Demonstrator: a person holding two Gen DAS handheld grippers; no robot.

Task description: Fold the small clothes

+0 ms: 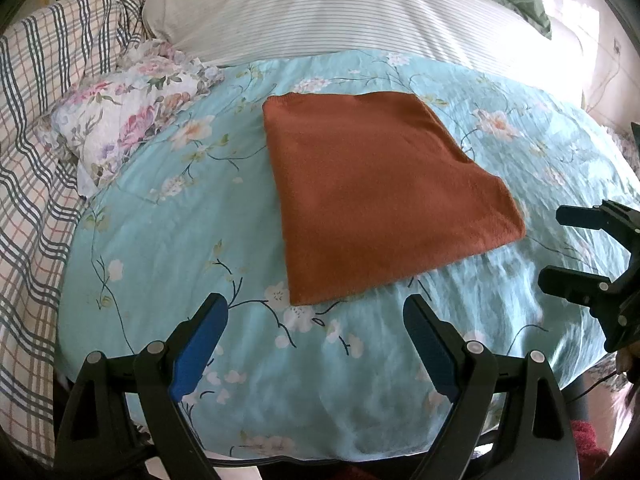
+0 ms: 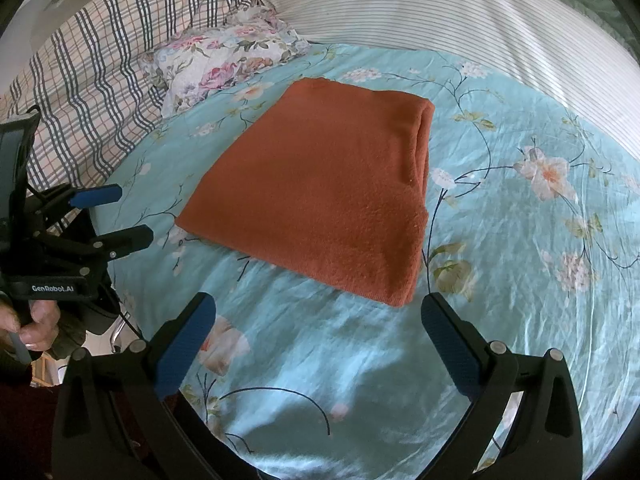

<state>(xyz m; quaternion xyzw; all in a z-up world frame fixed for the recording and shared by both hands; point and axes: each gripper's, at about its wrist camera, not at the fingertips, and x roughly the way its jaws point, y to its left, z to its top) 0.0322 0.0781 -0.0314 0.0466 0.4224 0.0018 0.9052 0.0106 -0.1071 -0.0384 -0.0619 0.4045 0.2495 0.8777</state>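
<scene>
I saw the rust-orange garment (image 1: 384, 196) lying folded flat on the turquoise floral sheet (image 1: 168, 240), roughly at the sheet's middle, as a four-sided stack. In the left wrist view its long axis ran from the near edge of the sheet away toward the striped white duvet (image 1: 320, 12), skewed so the near end sat further right than the far end. In the right wrist view the stacked layers showed along the garment's right side (image 2: 420, 152), with a rounded fold along its near edge.

My left gripper (image 1: 316, 316) hovered just short of the garment's near-left corner, jaws spread wide, holding nothing, not touching the cloth. My right gripper (image 2: 316, 312) stood likewise spread and empty, just short of the garment's near-right corner. Each gripper appeared in the other's view, beside the garment: the right at the garment's right (image 1: 560, 248), the left at its left (image 2: 124, 216), both with fingers apart.

A floral pillow (image 1: 128, 112) lay beyond the garment's far-left corner, touching the sheet. A plaid blanket (image 1: 36, 128) lay further left of the pillow.
</scene>
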